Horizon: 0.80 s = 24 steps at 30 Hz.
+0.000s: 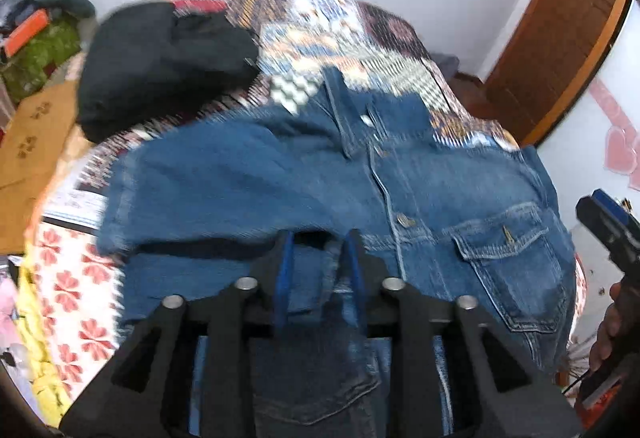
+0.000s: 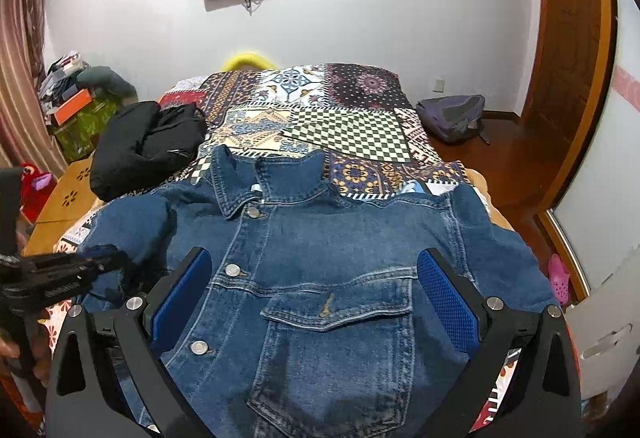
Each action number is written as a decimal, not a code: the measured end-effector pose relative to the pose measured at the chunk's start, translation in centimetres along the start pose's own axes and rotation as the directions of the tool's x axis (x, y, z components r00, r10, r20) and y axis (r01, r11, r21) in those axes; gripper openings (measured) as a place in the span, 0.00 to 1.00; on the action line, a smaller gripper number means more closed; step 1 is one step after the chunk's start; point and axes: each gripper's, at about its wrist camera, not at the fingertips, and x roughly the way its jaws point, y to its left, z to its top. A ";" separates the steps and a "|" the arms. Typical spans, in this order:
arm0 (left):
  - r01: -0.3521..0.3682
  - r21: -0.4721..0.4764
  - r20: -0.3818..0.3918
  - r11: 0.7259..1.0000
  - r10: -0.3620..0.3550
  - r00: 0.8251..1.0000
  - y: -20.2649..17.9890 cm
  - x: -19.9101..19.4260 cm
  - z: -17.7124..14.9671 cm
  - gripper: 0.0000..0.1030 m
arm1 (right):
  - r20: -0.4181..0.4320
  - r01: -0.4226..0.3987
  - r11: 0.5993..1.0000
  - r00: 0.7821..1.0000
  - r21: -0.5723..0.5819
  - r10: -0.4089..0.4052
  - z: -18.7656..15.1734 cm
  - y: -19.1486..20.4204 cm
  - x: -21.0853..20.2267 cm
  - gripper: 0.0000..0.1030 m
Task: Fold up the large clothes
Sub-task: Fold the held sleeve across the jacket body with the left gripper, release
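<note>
A blue denim jacket [image 2: 320, 238] lies front up on the bed, collar toward the far wall, chest pocket [image 2: 336, 318] nearest me. My right gripper [image 2: 316, 258] hovers over that pocket, wide open, with nothing between its blue pads [image 2: 448, 302]. The jacket's left sleeve [image 1: 224, 177] lies across toward the button placket. My left gripper [image 1: 318, 246] points down at the sleeve's cuff end; its jaws stand a little apart with denim between them, the pads not pressing on it. The left gripper [image 2: 92, 262] also shows at the jacket's left edge in the right wrist view. The right gripper [image 1: 608, 234] appears at the left wrist view's right side.
A black garment [image 2: 148, 145] lies bunched on the patchwork bedspread [image 2: 348, 133] at the far left. A grey backpack [image 2: 452, 113] sits on the wooden floor to the right, near a wooden door [image 2: 572, 57]. Cluttered boxes [image 2: 72, 109] stand left of the bed. A hand [image 1: 612, 318] holds the right gripper.
</note>
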 end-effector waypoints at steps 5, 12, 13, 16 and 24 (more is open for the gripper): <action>-0.128 0.010 0.152 0.992 0.125 0.981 1.8 -4.2 0.4 0.69 | 0.024 -0.028 0.996 0.999 -0.088 0.030 1.0 2.6 -0.3 0.99; -0.210 -0.083 0.255 0.974 0.224 0.941 7.1 -8.5 0.1 0.80 | 0.055 -0.089 0.971 0.993 -0.222 0.104 3.1 7.5 -0.3 0.99; -0.221 -0.100 0.268 0.970 0.240 0.933 7.9 -9.1 -0.1 0.81 | 0.052 -0.107 0.964 0.991 -0.244 0.123 3.3 8.4 -0.1 0.99; -0.258 -0.145 0.287 0.955 0.290 0.913 10.6 -10.3 -0.9 0.85 | 0.036 -0.130 0.940 0.988 -0.316 0.149 3.5 11.3 0.8 0.99; -0.287 -0.216 0.254 0.933 0.337 0.906 15.5 -11.0 -3.8 0.87 | -0.203 -0.333 0.797 0.942 -0.503 0.266 1.7 20.0 6.0 0.99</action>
